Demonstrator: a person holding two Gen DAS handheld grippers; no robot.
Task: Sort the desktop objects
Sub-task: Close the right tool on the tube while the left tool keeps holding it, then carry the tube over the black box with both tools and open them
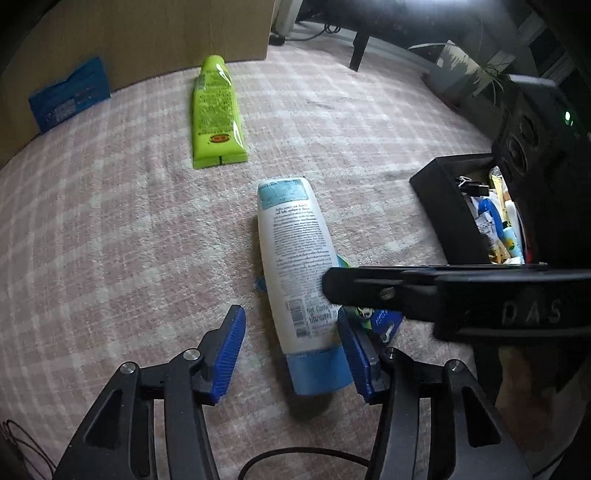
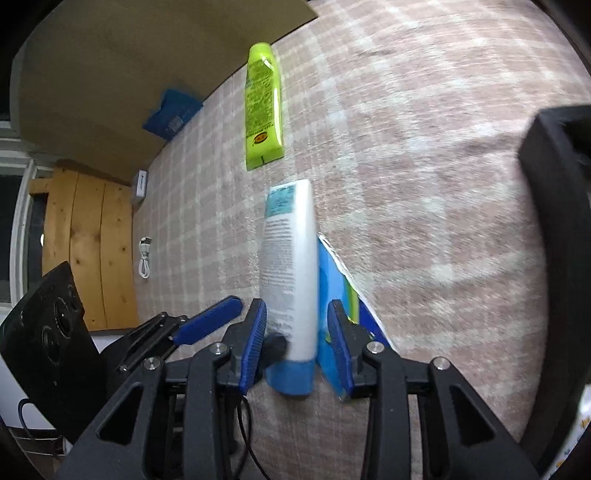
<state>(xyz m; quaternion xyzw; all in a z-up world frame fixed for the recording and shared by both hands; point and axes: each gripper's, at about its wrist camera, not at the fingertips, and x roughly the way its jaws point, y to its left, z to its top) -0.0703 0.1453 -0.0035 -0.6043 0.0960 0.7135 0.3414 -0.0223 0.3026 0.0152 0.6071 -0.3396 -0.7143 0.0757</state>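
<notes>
A white bottle (image 1: 295, 254) with a blue cap lies on the pink plaid cloth (image 1: 110, 240), partly on top of a flat blue-and-green packet (image 1: 384, 321). My left gripper (image 1: 291, 356) is open around the cap end; its right pad is at the cap and its left pad is well clear. In the right wrist view my right gripper (image 2: 297, 343) straddles the same bottle (image 2: 291, 258) near the cap. It is open, with a gap to its right pad, and the packet (image 2: 328, 280) shows there. A green tube (image 1: 218, 114) lies farther off.
A black box (image 1: 443, 206) holding several small items stands to the right. A blue packet (image 1: 70, 98) leans on a cardboard wall (image 1: 147, 29) at the back. A white cable (image 2: 144, 258) lies near the cloth's left edge, beside wooden furniture (image 2: 88, 251).
</notes>
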